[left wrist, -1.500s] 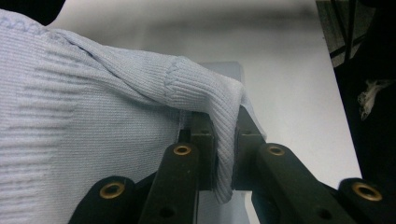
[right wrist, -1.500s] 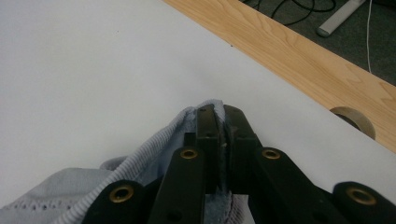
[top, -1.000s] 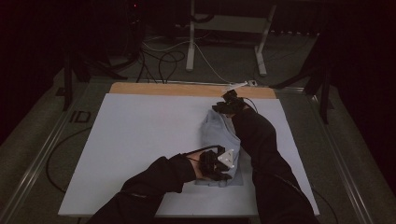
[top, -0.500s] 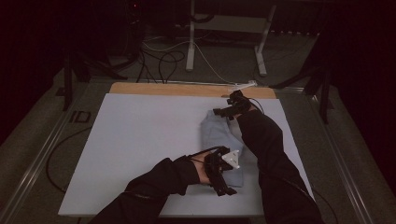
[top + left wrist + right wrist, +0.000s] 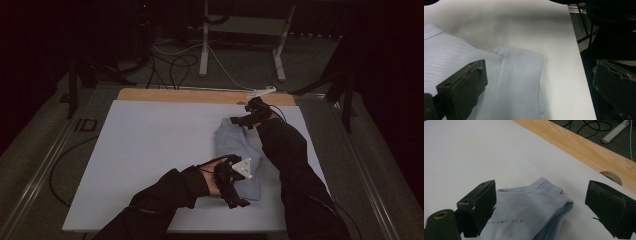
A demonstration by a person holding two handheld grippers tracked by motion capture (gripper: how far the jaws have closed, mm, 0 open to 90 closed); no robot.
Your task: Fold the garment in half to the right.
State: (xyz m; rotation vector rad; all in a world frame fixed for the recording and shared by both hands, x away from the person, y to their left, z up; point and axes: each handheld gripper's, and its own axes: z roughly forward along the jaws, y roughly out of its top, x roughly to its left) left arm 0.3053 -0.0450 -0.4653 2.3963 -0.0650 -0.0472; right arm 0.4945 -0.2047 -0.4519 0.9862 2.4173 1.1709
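A folded light blue garment (image 5: 235,145) lies on the white table top (image 5: 150,150), right of centre. My left gripper (image 5: 239,183) sits at its near end. In the left gripper view the left gripper (image 5: 539,85) has just been opening; its jaws stand wide, with the folded cloth edge (image 5: 519,75) below and between them, untouched by the pads. My right gripper (image 5: 246,119) is at the garment's far end. It too has just been opening: the right gripper (image 5: 541,205) straddles a cloth corner (image 5: 531,200) without pressing on it.
A wooden strip (image 5: 200,95) with a round hole (image 5: 610,176) runs along the table's far edge. White desk legs (image 5: 205,50) and cables (image 5: 170,65) lie on the floor beyond. The table's right edge (image 5: 584,75) is close to the garment.
Both grippers have let go of the garment, which now lies flatter on the table. The hands have stayed almost where they were.
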